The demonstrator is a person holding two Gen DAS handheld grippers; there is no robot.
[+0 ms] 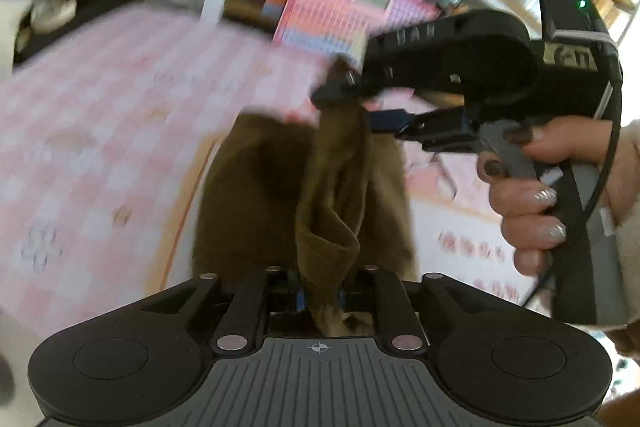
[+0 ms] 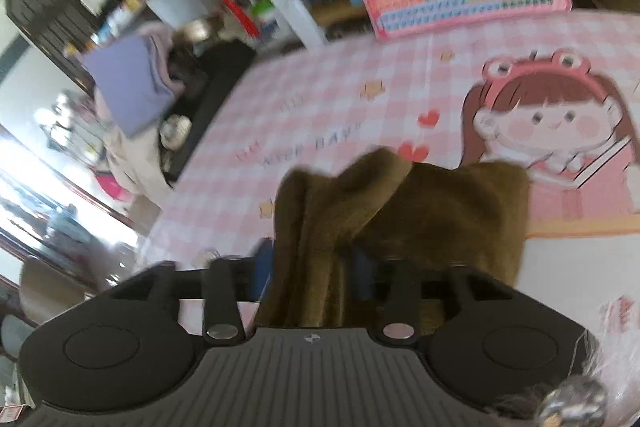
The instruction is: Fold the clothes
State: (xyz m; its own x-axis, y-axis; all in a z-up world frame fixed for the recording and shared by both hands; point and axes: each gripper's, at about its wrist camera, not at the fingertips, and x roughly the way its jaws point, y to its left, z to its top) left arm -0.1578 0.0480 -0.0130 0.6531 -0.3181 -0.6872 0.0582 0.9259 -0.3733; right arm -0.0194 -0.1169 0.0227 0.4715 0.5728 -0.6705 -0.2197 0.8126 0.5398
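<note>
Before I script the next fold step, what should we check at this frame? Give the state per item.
1. Brown cloth runs between the left tool's fingers: ok.
2. Left tool's pads press on the cloth: cannot tell.
3. Cloth passes between the right tool's fingers: ok. Whether they grip it firmly: cannot tell.
4. Cloth lies flat and squared: not ok. It is bunched and creased between the two tools.
5. Bare pink checked mat beyond the cloth to lay it on: ok.
6. Both views sharp enough to judge edges: not ok. They are blurred.
</note>
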